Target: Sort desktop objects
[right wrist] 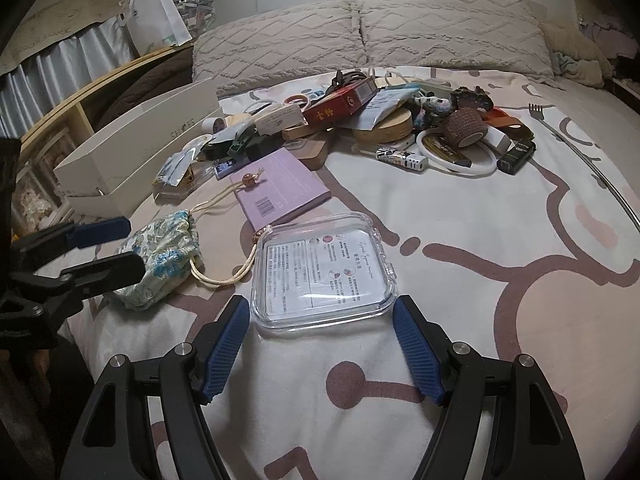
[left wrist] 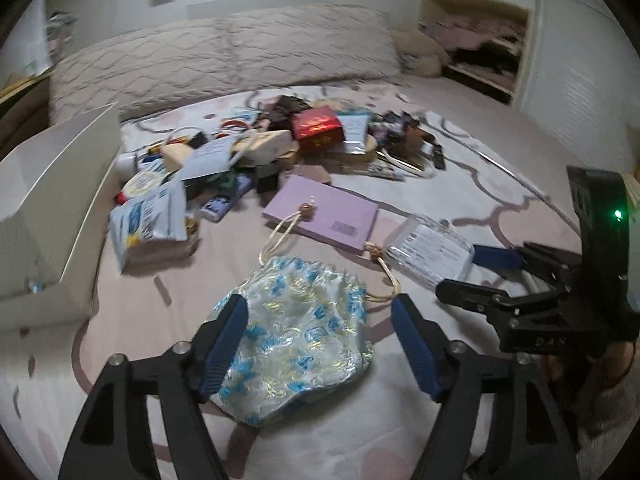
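Left gripper [left wrist: 320, 344] held apart around brocade pouch [left wrist: 296, 344]; right gripper [right wrist: 320, 344] held apart, clear case [right wrist: 324, 276] at 12 o'clock.

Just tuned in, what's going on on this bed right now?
A person is sorting clutter with two handheld grippers. The left gripper is open around the blue floral drawstring pouch; the right gripper is open at the near edge of the clear plastic case. Neither is gripped yet. The main pile and the white box lie beyond.
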Available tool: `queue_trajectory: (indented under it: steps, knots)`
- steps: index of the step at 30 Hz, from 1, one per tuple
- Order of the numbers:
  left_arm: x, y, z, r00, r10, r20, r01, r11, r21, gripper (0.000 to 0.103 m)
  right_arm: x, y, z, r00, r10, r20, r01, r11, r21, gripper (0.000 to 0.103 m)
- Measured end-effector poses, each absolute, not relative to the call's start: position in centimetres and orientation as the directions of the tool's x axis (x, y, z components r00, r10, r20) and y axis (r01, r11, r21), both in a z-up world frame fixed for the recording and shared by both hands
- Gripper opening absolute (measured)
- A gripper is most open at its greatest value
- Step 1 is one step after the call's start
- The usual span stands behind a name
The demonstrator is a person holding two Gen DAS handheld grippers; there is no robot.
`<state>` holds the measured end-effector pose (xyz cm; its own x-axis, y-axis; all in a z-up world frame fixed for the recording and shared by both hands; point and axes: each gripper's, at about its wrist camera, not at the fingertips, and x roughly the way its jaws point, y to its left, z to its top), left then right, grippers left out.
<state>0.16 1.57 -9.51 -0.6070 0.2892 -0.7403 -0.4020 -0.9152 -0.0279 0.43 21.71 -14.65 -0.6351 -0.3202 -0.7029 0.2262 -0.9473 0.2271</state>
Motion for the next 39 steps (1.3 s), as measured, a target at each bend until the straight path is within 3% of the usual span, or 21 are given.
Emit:
queue_trajectory:
  steps: [7, 16, 32, 39]
  knots:
    - [-0.9, 1.2, -9.3, -0.521, 0.262, -0.812, -0.505, -0.862, 0.046, 0.087, 0.6, 21.2, -14.7, -0.631, -0.325, -0.704, 0.245, -0.945, 0.216, 0.082]
    - [-1.8, 1.6, -11.2, -0.359, 0.270, -0.893, -0.608, -0.794, 0.005, 0.092, 0.5, 21.0, -14.7, -0.628, -0.332, -0.704, 0.256, -0.942, 0.216, 0.085]
    - [-3.9, -0.4, -12.2, -0.368, 0.185, -0.911, -0.539, -0.841, 0.047, 0.096, 0.5, 20.9, -14.8, -0.628, -0.330, -0.705, 0.259, -0.943, 0.210, 0.087]
    - [-5.6, -2.4, -13.6, -0.333, 0.201, -0.921, -0.480, -0.877, -0.018, 0.098, 0.6, 20.8, -14.8, -0.627, -0.329, -0.706, 0.262, -0.943, 0.206, 0.088]
